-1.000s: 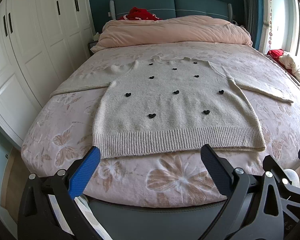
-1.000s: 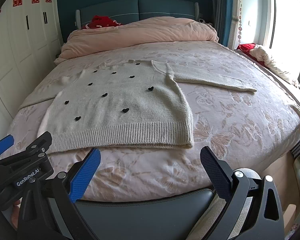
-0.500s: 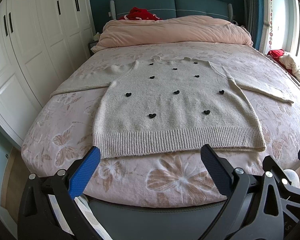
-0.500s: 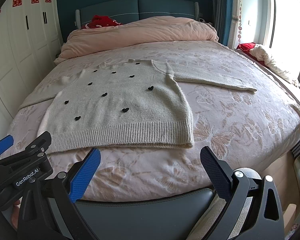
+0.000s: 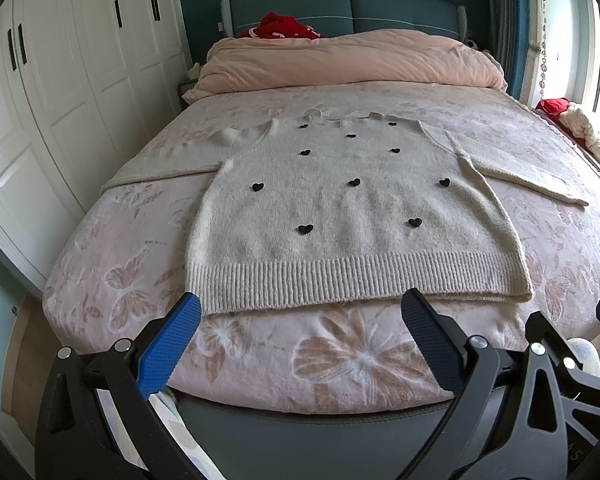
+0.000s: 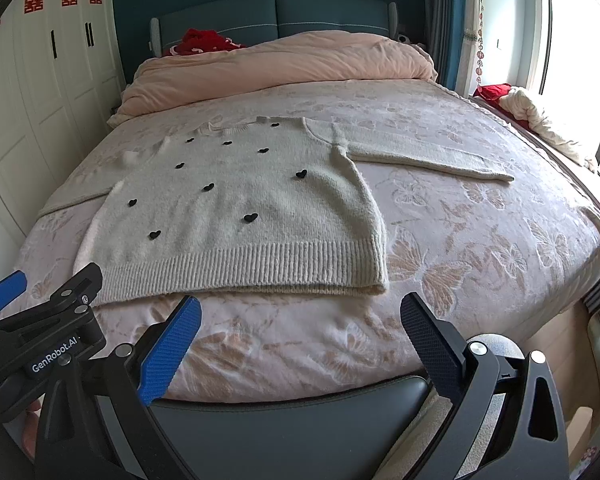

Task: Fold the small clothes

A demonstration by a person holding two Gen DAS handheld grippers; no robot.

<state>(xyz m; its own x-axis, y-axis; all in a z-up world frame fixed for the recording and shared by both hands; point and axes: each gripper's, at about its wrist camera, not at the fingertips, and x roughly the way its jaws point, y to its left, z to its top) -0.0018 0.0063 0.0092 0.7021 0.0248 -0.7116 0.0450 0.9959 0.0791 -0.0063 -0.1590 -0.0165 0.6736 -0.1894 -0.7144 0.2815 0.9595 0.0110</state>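
Sweater (image 5: pixel 352 216): flat on the bed (image 5: pixel 340 360) — sleeves spread out, black hearts on front.
Left tool (image 5: pixel 300 332): fingers wide apart, holding nothing, near the bed's foot.
Right tool (image 6: pixel 300 332): fingers wide apart — holding nothing.

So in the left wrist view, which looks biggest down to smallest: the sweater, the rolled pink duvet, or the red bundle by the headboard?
1. Sweater
2. Pink duvet, farther off, so its real size may be greater
3. Red bundle, clearly smallest, partly hidden behind the duvet
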